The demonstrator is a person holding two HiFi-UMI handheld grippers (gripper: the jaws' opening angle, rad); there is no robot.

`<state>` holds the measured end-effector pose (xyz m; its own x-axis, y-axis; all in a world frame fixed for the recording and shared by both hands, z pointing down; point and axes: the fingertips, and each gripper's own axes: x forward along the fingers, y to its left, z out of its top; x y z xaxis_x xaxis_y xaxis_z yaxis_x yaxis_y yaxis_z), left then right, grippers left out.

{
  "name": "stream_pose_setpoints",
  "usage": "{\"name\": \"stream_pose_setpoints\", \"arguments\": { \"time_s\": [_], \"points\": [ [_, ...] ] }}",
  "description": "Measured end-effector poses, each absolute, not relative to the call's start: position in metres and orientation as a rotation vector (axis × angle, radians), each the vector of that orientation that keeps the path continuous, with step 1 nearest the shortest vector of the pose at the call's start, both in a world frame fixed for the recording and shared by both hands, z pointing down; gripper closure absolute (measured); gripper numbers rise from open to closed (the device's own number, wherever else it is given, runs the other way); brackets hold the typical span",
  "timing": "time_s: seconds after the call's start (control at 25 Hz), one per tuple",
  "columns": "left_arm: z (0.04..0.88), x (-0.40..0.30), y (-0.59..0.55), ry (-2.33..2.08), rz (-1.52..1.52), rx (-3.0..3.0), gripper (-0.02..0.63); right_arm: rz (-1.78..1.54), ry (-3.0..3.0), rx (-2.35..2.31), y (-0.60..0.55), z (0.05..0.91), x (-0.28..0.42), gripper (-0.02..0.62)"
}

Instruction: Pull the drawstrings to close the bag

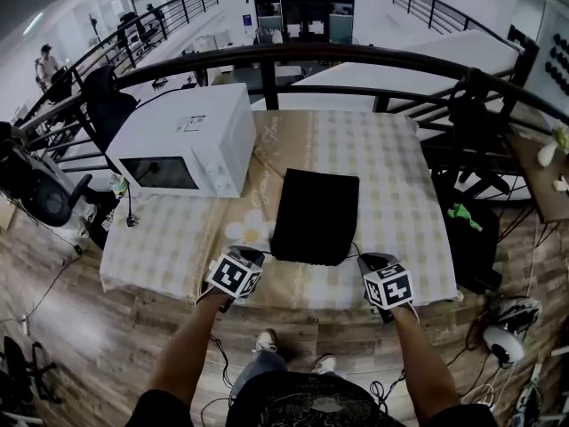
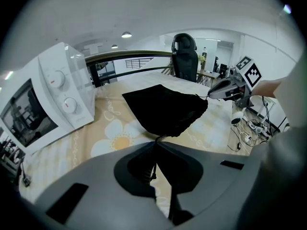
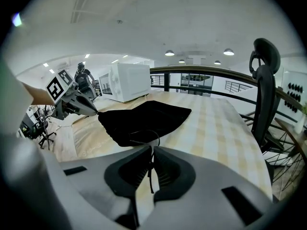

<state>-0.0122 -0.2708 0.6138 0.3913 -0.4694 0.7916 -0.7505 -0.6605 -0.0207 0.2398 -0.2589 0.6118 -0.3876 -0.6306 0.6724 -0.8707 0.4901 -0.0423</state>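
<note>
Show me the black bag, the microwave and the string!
black bag [image 1: 316, 216], head view, middle of the cloth.
microwave [image 1: 182, 121], head view, white top.
drawstring [image 3: 151, 169], right gripper view, strand pinched between the jaws.

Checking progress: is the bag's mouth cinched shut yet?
Not yet: on the bag the near edge is barely puckered, as wide as its body. The left gripper and right gripper pinch its drawstrings.

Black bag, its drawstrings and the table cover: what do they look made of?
Black bag: soft matte fabric, puckered at its mouth, no sheen. Drawstrings: thin black cord, limp and looping. Table cover: probably cloth, possibly vinyl; checked beige print, hanging over the edge.
</note>
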Motion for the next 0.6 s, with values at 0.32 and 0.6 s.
{"name": "stream_pose_setpoints", "arguments": {
  "time_s": [0.32, 0.6],
  "points": [
    [0.567, -0.006, -0.288, -1.182, 1.084, 2.36, 0.577, 0.422, -2.196, 1.28, -0.276, 0.573, 0.248, 0.56],
    [0.53, 0.006, -0.295, -1.304, 1.029, 2.375, 0.577, 0.333, -2.256, 1.308, -0.287, 0.533, 0.258, 0.56]
  ]
}}
